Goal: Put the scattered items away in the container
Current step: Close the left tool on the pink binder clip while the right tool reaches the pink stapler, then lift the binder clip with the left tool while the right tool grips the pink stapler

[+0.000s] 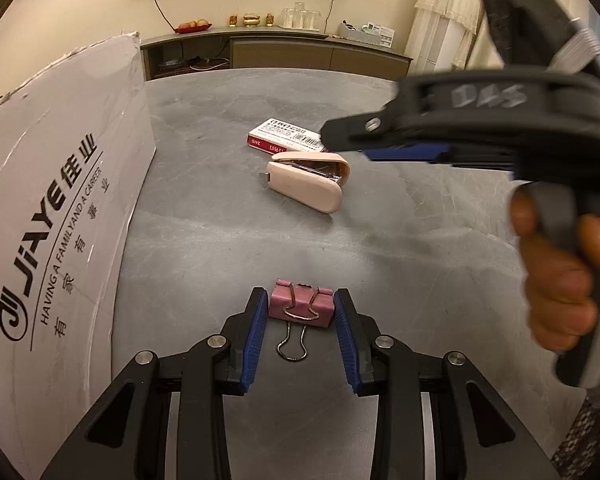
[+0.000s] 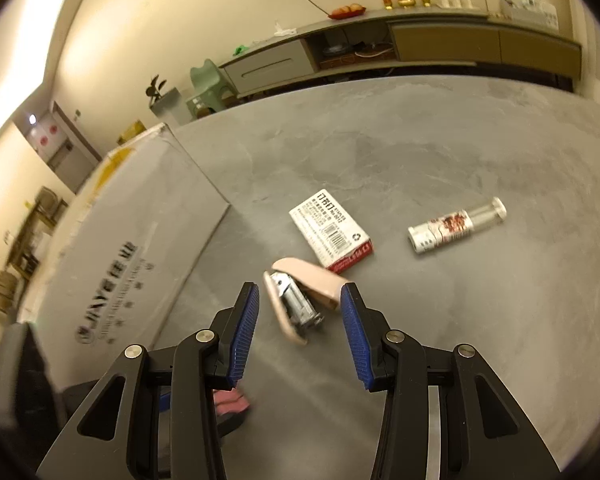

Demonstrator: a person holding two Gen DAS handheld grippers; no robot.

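Both wrist views look low and close across the grey stone tabletop [image 1: 220, 240], sharing the pale pink stapler [image 1: 306, 184] [image 2: 300, 300] ahead of each claw.

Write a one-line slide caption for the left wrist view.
Left gripper closes on pink binder clip beside the white box; stapler waits beyond.

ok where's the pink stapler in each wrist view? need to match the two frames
Left wrist: pink stapler lies centre frame on the grey table, just in front of the staple box, below the right gripper.
Right wrist: pink stapler sits lower centre, between the open fingers of the right gripper, not clamped.
Shared landmark: the staple box, touching or nearly touching the stapler's far side in both views.
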